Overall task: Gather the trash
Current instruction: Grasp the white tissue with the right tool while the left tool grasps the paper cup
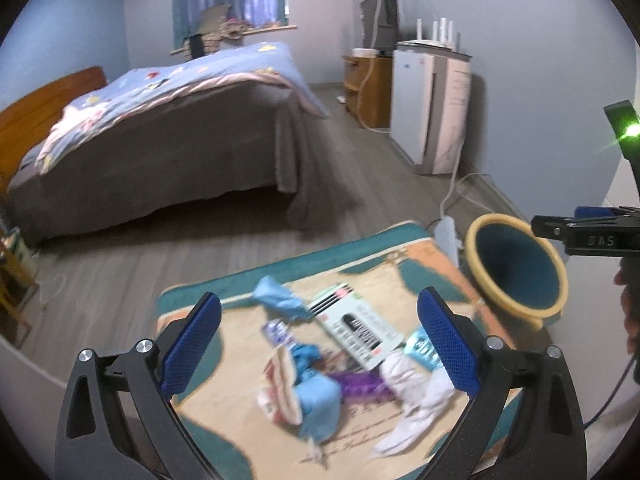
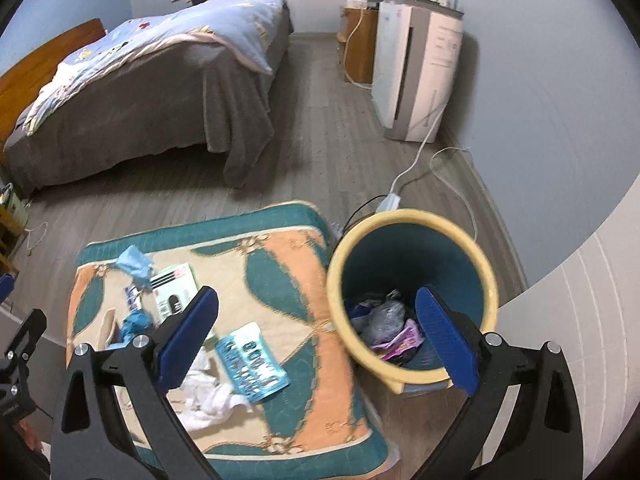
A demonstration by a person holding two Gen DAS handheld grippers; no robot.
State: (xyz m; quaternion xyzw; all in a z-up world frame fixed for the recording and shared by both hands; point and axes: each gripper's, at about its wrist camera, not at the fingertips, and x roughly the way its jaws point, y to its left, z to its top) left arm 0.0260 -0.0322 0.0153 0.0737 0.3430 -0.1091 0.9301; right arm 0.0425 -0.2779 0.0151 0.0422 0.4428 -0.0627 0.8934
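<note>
L gripper [image 1: 320, 352] & R gripper [image 2: 316, 340] wide open, empty

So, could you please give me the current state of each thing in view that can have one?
Left gripper: open, empty, above the trash pile.
Right gripper: open, empty, over the mat's edge and the bin.
Trash bin: upright, uncovered, partly filled.
White tissue: crumpled, on the mat.
Blue glove: crumpled, on the mat.
Flat carton: lying flat.
Bed: quilt rumpled.
</note>
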